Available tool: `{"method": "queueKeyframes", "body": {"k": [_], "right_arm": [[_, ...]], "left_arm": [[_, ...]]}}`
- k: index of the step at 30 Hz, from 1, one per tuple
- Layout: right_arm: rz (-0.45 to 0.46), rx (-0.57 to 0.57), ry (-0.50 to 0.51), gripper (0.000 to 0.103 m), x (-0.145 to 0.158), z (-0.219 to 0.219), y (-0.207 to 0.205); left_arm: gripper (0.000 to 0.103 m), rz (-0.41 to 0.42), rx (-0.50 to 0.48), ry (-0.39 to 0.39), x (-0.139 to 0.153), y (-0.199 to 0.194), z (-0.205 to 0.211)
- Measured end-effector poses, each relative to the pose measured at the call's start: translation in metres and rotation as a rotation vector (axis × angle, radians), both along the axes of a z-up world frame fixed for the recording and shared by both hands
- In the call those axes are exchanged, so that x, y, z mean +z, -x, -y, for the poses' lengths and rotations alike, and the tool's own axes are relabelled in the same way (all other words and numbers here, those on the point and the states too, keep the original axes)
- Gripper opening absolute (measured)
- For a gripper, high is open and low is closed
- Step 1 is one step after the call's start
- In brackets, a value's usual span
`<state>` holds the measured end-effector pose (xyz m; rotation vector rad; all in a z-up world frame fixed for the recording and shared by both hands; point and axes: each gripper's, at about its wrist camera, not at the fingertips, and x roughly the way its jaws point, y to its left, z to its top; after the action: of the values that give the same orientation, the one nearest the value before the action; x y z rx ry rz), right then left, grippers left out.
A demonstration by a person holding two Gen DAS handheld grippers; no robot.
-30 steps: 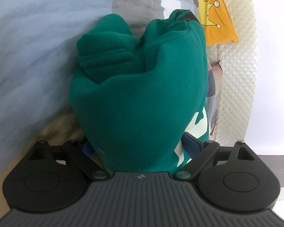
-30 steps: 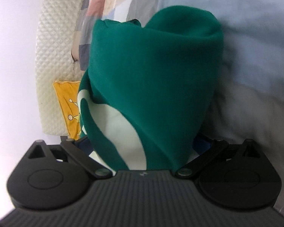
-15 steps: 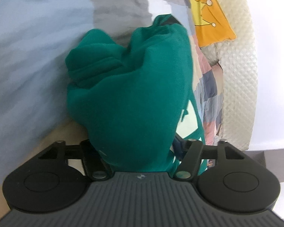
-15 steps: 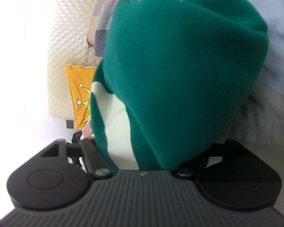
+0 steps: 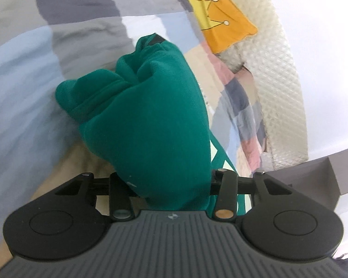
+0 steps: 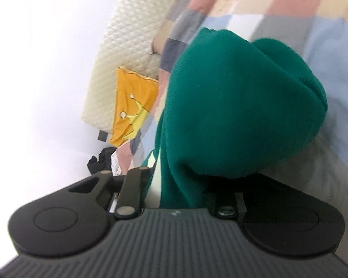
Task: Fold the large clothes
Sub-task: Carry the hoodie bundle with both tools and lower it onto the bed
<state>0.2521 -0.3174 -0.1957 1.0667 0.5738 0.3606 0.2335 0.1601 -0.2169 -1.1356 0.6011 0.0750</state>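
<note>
A dark green garment (image 5: 150,115) with a pale print fills the left wrist view, bunched into a thick fold and lifted off the patchwork bedspread (image 5: 30,69). My left gripper (image 5: 171,183) has this fold between its jaws, which are closing on it; the cloth hides the fingertips. In the right wrist view the same green garment (image 6: 232,106) bulges out of my right gripper (image 6: 185,187). Its jaws are also closing, with a pinched edge of the cloth between them and the fingertips covered.
A yellow cushion (image 5: 222,20) with a crown drawing leans on a cream quilted headboard (image 5: 283,81). It shows again as the yellow cushion (image 6: 134,102) by the headboard (image 6: 125,46). A grey bedside cabinet (image 5: 331,176) stands at the right; a dark object (image 6: 99,162) lies by the bed's edge.
Both grippers have narrowed onto the green garment and risen, lifting the bunched cloth off the bed. Both views have rolled, so more of the bedspread and headboard shows.
</note>
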Motion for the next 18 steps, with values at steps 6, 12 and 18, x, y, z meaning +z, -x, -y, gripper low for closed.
{"method": "queueKeyframes", "body": {"k": [6, 12, 18], "right_arm": [[0.075, 0.010, 0.017, 0.025, 0.020, 0.004, 0.004], [0.154, -0.001, 0.028, 0.023, 0.050, 0.028, 0.006], [0.208, -0.044, 0.065, 0.023, 0.094, 0.073, -0.023]], "left_arm": [[0.049, 0.049, -0.046, -0.023, 0.033, 0.000, 0.010], [0.049, 0.114, -0.109, -0.082, 0.084, -0.020, 0.040], [0.049, 0.180, -0.190, -0.126, 0.143, -0.069, 0.094]]}}
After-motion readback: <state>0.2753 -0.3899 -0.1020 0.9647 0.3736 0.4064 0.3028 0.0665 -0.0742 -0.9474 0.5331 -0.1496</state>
